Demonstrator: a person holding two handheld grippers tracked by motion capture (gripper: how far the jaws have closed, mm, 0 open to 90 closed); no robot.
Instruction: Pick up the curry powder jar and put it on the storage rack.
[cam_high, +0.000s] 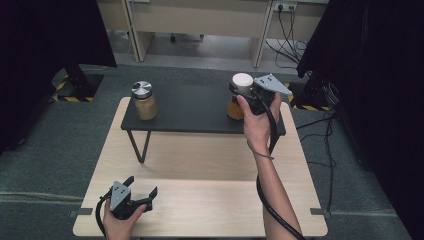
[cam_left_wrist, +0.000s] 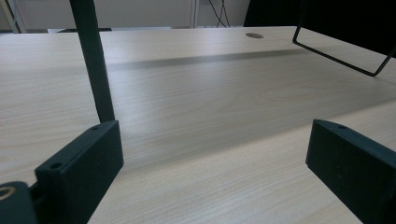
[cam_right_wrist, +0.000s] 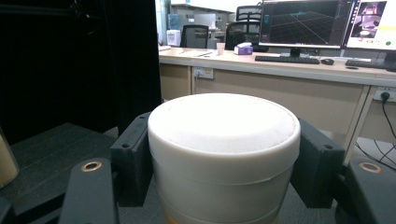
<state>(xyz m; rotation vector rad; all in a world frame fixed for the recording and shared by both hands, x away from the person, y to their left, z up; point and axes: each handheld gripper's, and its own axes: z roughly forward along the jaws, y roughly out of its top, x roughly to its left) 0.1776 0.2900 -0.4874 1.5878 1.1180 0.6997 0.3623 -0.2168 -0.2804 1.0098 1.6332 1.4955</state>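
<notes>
Your right gripper (cam_high: 248, 96) clamps the smooth white lid of a round jar (cam_right_wrist: 224, 154) with amber contents (no label readable), at the right end of a matte black shelf (cam_high: 195, 112) on wire legs. A second jar (cam_high: 144, 101), metal-lidded, stands at its left end. Your left gripper (cam_high: 142, 189) rests, jaws wide and empty, on the near left of the pale wood-grain table (cam_high: 200, 200). Grey carpet surrounds.
</notes>
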